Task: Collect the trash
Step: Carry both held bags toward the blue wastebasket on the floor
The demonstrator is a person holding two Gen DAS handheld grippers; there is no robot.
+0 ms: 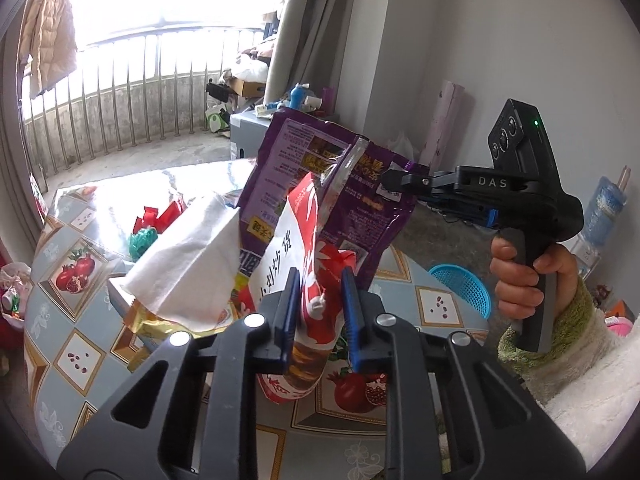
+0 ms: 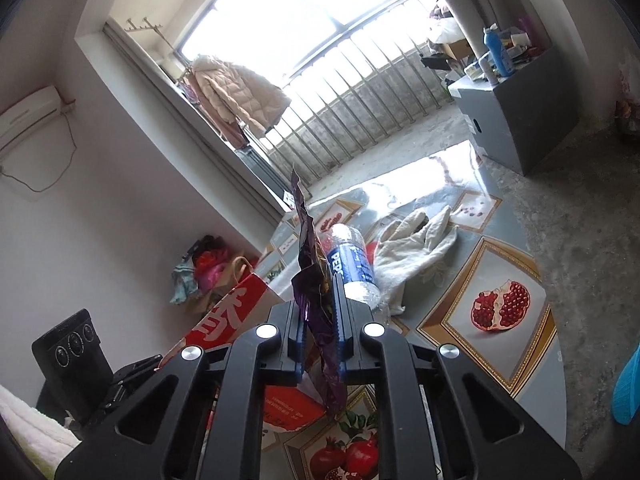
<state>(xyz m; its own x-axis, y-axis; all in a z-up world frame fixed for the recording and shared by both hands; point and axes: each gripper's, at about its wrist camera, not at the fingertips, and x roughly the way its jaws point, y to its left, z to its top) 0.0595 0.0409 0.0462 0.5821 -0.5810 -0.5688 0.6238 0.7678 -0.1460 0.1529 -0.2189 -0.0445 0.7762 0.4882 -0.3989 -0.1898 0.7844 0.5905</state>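
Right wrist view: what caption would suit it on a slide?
Right hand-held gripper pinches a purple snack bag above a pomegranate-print tablecloth, with a plastic bottle and white glove beyond.

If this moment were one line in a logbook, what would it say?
left gripper: shut on red-and-white wrapper | right gripper: shut on purple bag | bottle, glove: on table

Your hand-held gripper (image 1: 320, 300): black frame, blue pads, silver screws, "DAS" marking; your sleeve (image 1: 580, 344) fluffy white, green-trimmed cuff.
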